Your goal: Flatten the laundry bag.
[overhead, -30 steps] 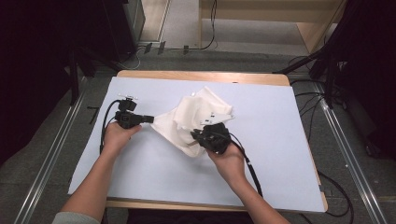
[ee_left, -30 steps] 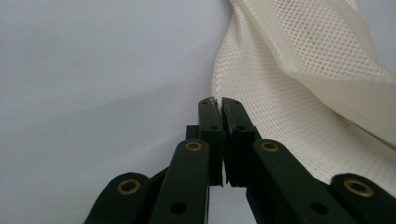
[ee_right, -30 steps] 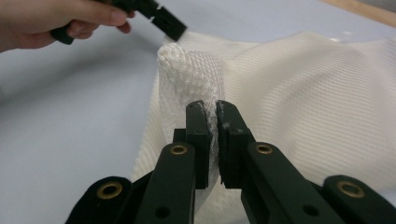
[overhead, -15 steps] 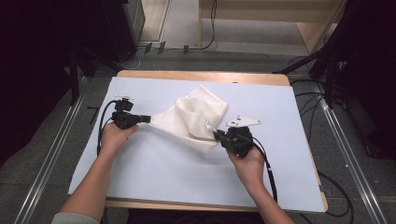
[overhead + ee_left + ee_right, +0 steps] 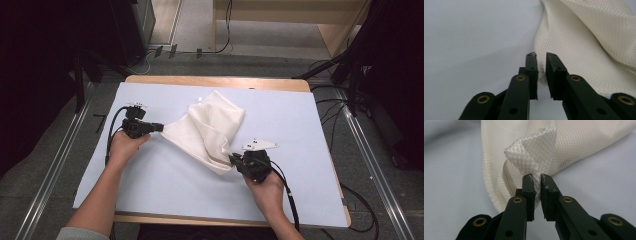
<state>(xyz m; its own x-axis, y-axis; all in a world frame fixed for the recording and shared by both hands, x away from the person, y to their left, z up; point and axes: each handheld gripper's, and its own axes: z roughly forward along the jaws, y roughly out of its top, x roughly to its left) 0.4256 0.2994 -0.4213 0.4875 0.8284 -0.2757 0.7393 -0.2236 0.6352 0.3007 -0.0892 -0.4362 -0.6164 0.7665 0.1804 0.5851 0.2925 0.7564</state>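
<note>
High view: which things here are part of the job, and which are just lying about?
In use:
mesh bag
left gripper, pinching its left corner
right gripper, pinching its near edge
white mat

Lying about:
floor cables
wooden shelf

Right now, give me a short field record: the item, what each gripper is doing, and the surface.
item: cream mesh bag, crumpled, stretched between the two grippers
left gripper: jaws nearly closed on a corner of the bag's edge
right gripper: jaws pinching a fold of mesh beside a tan zipper strip
surface: pale blue table cover
bag lie: far part resting on the cover
</note>
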